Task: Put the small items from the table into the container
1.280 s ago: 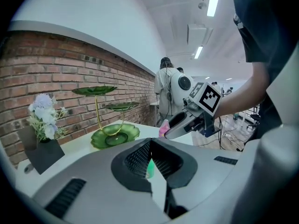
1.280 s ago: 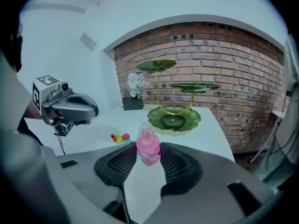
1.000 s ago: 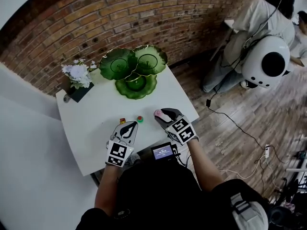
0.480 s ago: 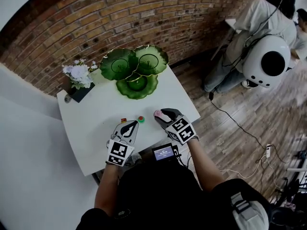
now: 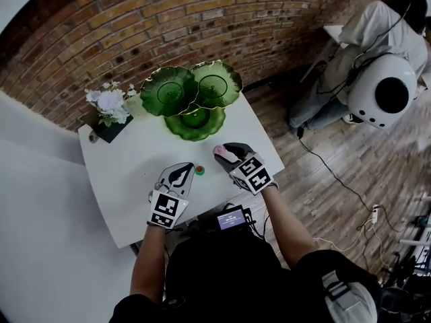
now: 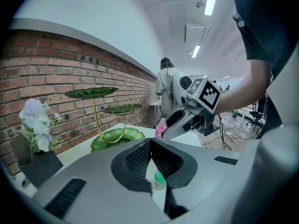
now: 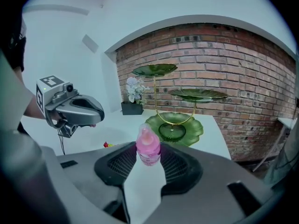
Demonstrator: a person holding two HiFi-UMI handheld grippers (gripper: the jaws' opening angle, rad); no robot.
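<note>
My right gripper (image 5: 224,155) is shut on a small pink bottle (image 7: 148,146), which stands upright between its jaws above the white table (image 5: 135,173). My left gripper (image 5: 179,173) is shut with nothing in it, and its tip hovers just left of a small green item (image 5: 199,170) lying on the table. That green item (image 6: 160,179) shows below the closed jaws in the left gripper view. A tiny red item (image 7: 106,144) lies near the left gripper (image 7: 93,116). The green three-tier leaf dish stand (image 5: 192,99) rises at the table's far side.
A black pot of white flowers (image 5: 108,110) sits at the far left corner. A small screen device (image 5: 229,215) hangs at the table's near edge. To the right are a wooden floor with cables, a seated person (image 5: 377,25) and a white rounded machine (image 5: 387,89).
Both grippers have moved a little forward towards the dish stand, the right one carrying the pink bottle. The tiny red item is now hidden behind the left gripper in the head view.
</note>
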